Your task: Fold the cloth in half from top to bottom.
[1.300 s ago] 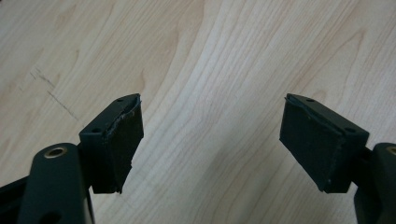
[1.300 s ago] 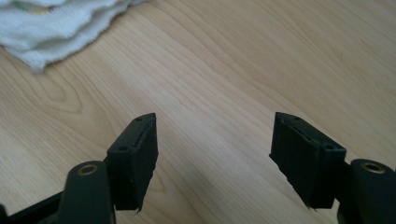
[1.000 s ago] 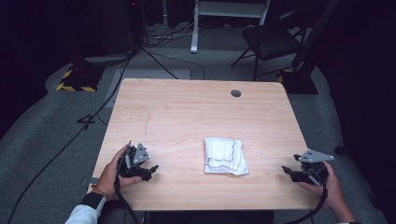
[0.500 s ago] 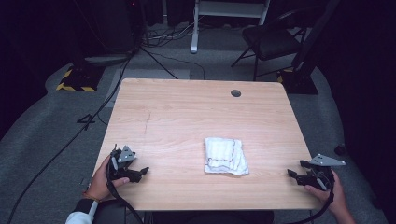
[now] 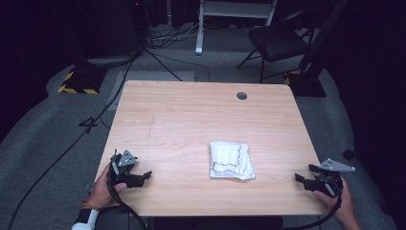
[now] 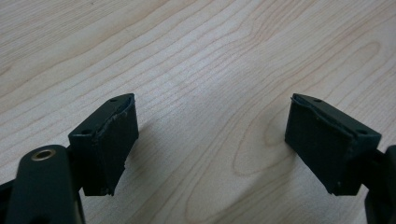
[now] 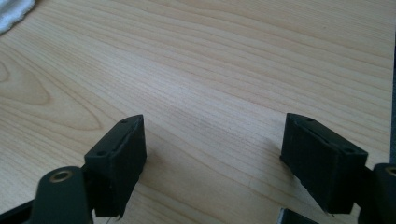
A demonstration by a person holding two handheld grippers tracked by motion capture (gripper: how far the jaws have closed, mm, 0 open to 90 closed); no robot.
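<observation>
Pale wood-grain table (image 5: 191, 115), rounded corners, matte laminate look, small dark round grommet (image 5: 242, 96) near far edge. White cloth (image 5: 231, 160) folded into a rough square, soft ribbed terry texture, dark line along its folds; lies flat right of centre, nearer the front edge, roughly between the two grippers and well apart from both.

Left gripper (image 5: 143, 176) at front-left corner, black body, grey three-cornered plate on top, held in left hand (image 5: 103, 184). Jaws spread wide, nothing between them; pads (image 6: 116, 140) flat black rubber, rectangular, slightly frayed at the edges, bare wood under them.

Right gripper (image 5: 301, 176) at front-right edge, same build, held in right hand (image 5: 342, 206). Jaws wide apart and have just been opening, nothing between them; pads (image 7: 128, 154) same black rubber blocks with screw holes on top. Corner of cloth visible top-left in right gripper view (image 7: 14, 14).

Versus a second ago: both grippers pulled back and outward toward the front corners, lower over the table, each farther from the cloth. Cloth unmoved, same shape.

No readable brands, labels or writing. Yellow-black hazard striping on a floor block (image 5: 76, 84) far left, dark chair (image 5: 280, 40) beyond table.
</observation>
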